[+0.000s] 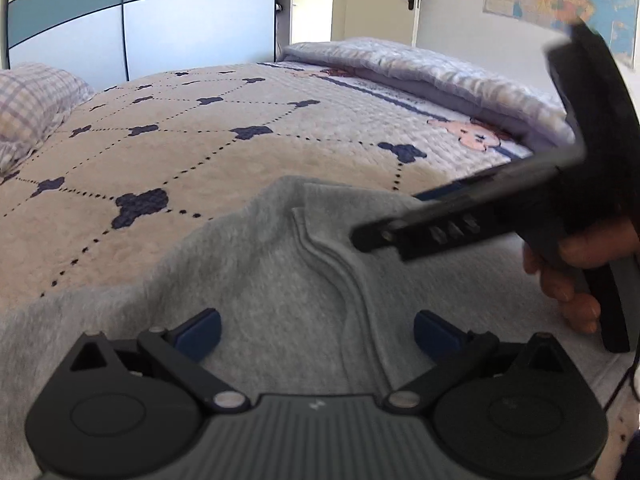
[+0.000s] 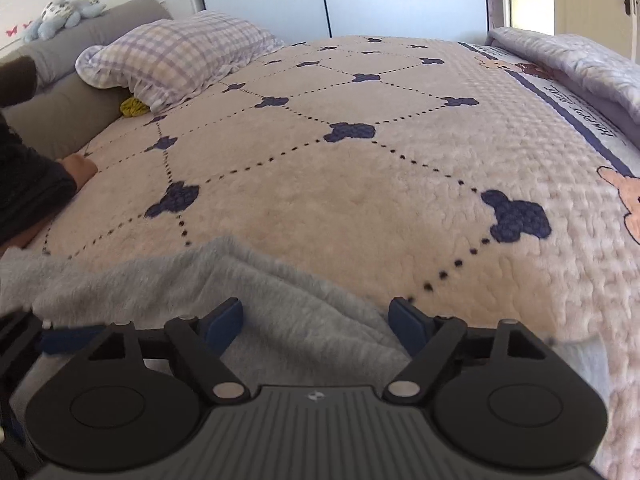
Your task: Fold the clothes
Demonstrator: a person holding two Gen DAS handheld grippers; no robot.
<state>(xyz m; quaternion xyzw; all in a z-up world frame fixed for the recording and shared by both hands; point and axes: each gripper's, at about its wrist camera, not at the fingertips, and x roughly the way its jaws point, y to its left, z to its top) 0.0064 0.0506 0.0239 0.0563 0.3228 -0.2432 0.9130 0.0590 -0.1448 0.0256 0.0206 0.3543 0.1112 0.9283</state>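
Two hand-held grippers were over the same grey fleece garment [image 1: 280, 280], which lay rumpled at the near edge of the bed, on top of a beige quilted bedspread [image 1: 240, 152] with navy clover shapes and dotted lines. From the left wrist view, the left hand-held gripper [image 1: 316, 332] had its blue-padded fingers [image 1: 202, 330] spread wide with nothing between them, hovering just above the fleece where a stitched seam [image 1: 344, 272] ran through the fabric. The right hand-held gripper [image 1: 368, 236] showed up in that same view too, coming in from the right side with the person's hand [image 1: 576, 272] wrapped around its handle, its tip right by a raised fold of the garment; couldn't tell from there whether it was touching. The right wrist view showed that gripper [image 2: 316, 320] spread wide as well, empty, sitting over the fuzzy far edge of the garment [image 2: 200, 280]. Up toward the head of the bed was a checked pillow [image 2: 176, 56], and a folded pale blanket [image 2: 580, 64] ran along the bed's right edge. A blue plush toy [image 2: 64, 14] sat on the grey headboard [image 2: 100, 32].
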